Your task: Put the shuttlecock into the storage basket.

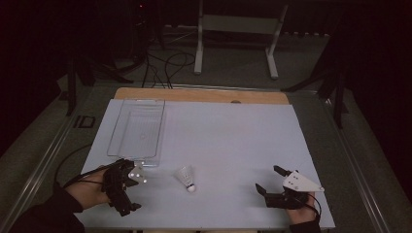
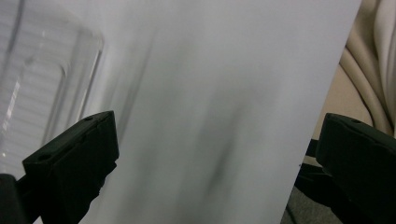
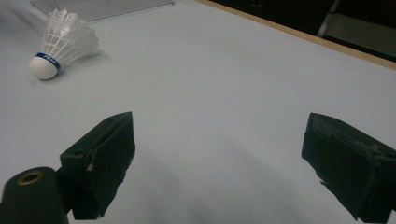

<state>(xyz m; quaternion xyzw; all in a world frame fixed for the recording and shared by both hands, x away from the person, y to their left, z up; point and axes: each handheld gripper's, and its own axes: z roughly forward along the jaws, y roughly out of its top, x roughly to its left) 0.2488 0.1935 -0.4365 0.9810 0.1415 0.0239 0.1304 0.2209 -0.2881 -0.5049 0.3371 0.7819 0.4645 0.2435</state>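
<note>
A white feather shuttlecock (image 1: 186, 177) with a blue band lies on its side on the white table top (image 1: 233, 141), cork end toward the near edge. My left gripper (image 1: 133, 187) is to its left, near the front corner of a clear plastic tray (image 1: 136, 128), jaws wide apart and holding nothing. My right gripper (image 1: 268, 178) rests open at the near right, pointing toward the shuttlecock. In the right gripper view the shuttlecock (image 3: 60, 44) lies far up left of the open gripper (image 3: 219, 140). The left gripper view shows the open gripper (image 2: 219, 140) over bare table, with the tray (image 2: 32, 84) at left.
The tray looks empty. A wooden strip (image 1: 201, 94) borders the table's far edge. Beyond it, a white metal stand (image 1: 238, 29) and cables lie on the floor. Beige cables (image 2: 373, 56) hang past the table edge in the left gripper view.
</note>
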